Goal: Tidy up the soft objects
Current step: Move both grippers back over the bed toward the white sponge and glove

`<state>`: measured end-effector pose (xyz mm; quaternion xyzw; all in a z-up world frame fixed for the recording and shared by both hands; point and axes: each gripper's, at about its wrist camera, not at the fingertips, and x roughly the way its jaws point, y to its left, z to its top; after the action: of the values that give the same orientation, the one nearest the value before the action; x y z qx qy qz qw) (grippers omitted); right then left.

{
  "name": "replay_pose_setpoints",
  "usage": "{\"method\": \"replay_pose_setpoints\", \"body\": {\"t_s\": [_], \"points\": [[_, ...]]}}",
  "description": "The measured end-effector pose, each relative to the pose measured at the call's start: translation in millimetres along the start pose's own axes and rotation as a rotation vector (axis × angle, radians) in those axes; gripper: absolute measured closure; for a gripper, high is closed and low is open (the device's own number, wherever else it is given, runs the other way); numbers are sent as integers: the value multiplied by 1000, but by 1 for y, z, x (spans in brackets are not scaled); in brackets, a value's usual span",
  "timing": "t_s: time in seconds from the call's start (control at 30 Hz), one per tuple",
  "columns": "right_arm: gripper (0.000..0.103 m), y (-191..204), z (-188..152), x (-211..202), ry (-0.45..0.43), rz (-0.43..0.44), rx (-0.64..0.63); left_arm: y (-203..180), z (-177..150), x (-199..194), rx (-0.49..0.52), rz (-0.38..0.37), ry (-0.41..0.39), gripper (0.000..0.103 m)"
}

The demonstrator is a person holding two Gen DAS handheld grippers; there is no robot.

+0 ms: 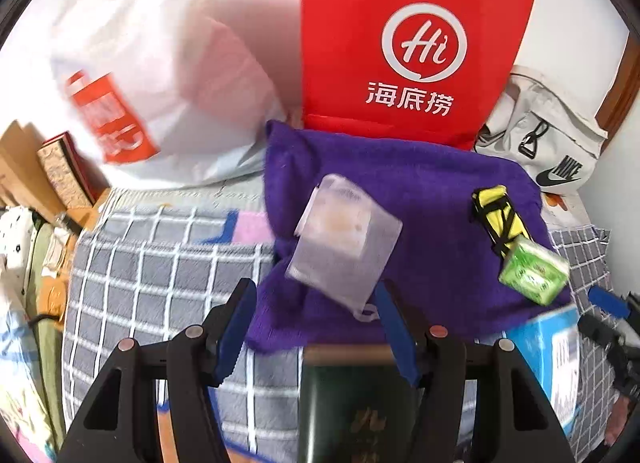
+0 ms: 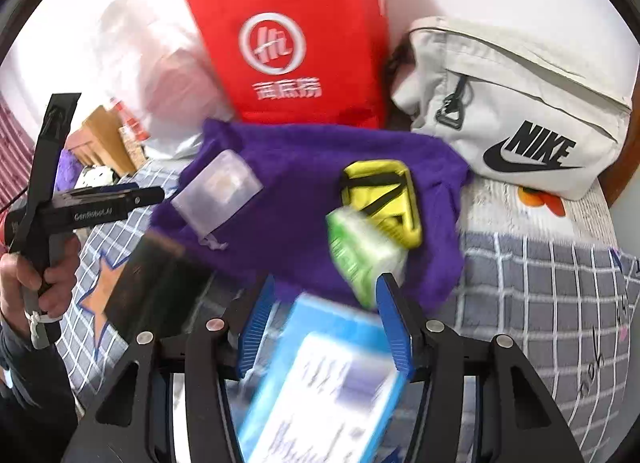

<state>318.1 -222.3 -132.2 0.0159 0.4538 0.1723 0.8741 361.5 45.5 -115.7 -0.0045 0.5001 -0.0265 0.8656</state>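
A purple towel (image 1: 400, 191) (image 2: 300, 183) lies on the checked bedspread. On it rest a clear plastic pouch (image 1: 344, 239) (image 2: 218, 191), a yellow pouch with black straps (image 1: 498, 215) (image 2: 384, 195) and a green tissue pack (image 1: 534, 273) (image 2: 360, 255). My left gripper (image 1: 316, 327) is open just short of the clear pouch, with a dark green booklet (image 1: 356, 407) below it. My right gripper (image 2: 324, 327) is open, its fingers on either side of a blue and white box (image 2: 324, 383) that lies beneath it; its right fingertip is near the tissue pack.
A red Haidilao bag (image 1: 412, 43) (image 2: 296, 43) stands behind the towel. A white plastic bag (image 1: 140, 75) is at left, a white Nike bag (image 1: 548, 135) (image 2: 520, 111) at right. Boxes and books (image 1: 60, 171) are stacked at far left. The grey checked bedspread (image 1: 168, 263) covers the front.
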Motion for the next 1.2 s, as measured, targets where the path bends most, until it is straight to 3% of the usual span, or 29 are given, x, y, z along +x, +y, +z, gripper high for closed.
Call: {"method": "replay_pose_setpoints", "body": {"t_s": [0.07, 0.13, 0.33, 0.6, 0.7, 0.9, 0.93, 1.07, 1.2], "points": [[36, 16, -13, -8, -1, 2, -16, 7, -11, -11, -14, -12, -7, 43], [31, 29, -26, -16, -10, 0, -32, 14, -19, -21, -25, -17, -14, 43], [31, 64, -66, -22, 26, 3, -69, 27, -48, -39, -24, -24, -36, 43], [31, 98, -102, -17, 92, -82, -130, 37, -74, -49, -43, -69, -40, 43], [26, 107, -112, -13, 108, -108, -148, 40, -84, -51, -38, -72, -42, 43], [26, 133, -128, 3, 131, -242, -260, 52, -105, -57, -37, -77, -38, 43], [26, 136, -131, 6, 128, -280, -287, 53, -109, -58, -37, -69, -36, 43], [50, 144, -136, 5, 108, -361, -341, 55, -119, -60, -32, -67, -27, 43], [53, 136, -132, -18, 74, -239, -260, 47, -128, -66, -9, -62, -28, 43]]}}
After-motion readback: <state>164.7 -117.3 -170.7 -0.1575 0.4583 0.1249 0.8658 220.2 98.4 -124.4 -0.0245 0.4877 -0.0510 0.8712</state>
